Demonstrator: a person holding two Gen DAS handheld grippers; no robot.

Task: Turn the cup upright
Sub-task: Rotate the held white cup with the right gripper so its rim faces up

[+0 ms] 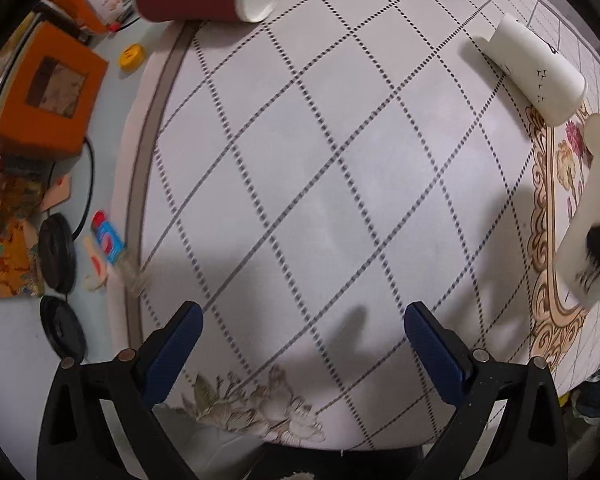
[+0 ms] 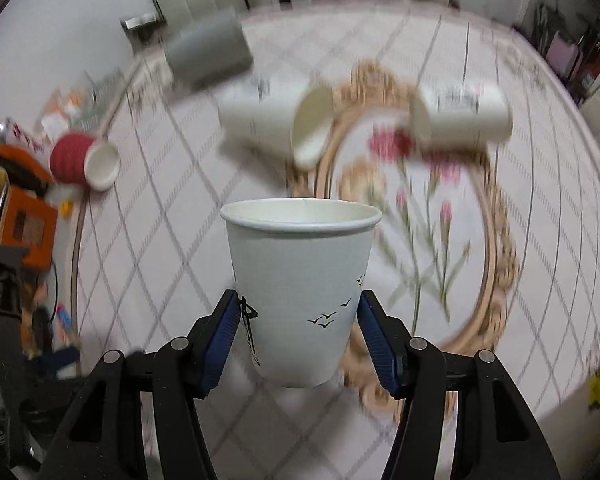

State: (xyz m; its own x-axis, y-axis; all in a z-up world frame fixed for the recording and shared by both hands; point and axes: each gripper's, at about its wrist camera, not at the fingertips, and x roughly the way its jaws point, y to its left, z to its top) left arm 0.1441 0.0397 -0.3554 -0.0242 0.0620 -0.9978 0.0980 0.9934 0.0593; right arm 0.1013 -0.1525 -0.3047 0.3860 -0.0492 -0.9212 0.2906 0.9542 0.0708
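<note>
Gripping a white paper cup (image 2: 300, 292) printed with small black birds, the right gripper (image 2: 298, 340) had its blue fingers (image 2: 220, 344) pressed against the cup's lower sides. The cup stood mouth up between them and appeared to be lifted clear of the surface (image 2: 160, 240), though its base contact could not be confirmed. Blur in the background suggested motion. The left gripper (image 1: 302, 344) hung with its fingers spread wide and holding nothing, over the near edge of the patterned surface. Other cups lay on their sides: a red ribbed cup (image 2: 82, 160) by the left edge, a grey cup (image 2: 208, 50) near the far edge, two white cups (image 2: 276, 120) toward the middle. Judged from this, the turning step looked nearly finished; the next move called for lowering the cup level onto its base, then releasing gently.
</note>
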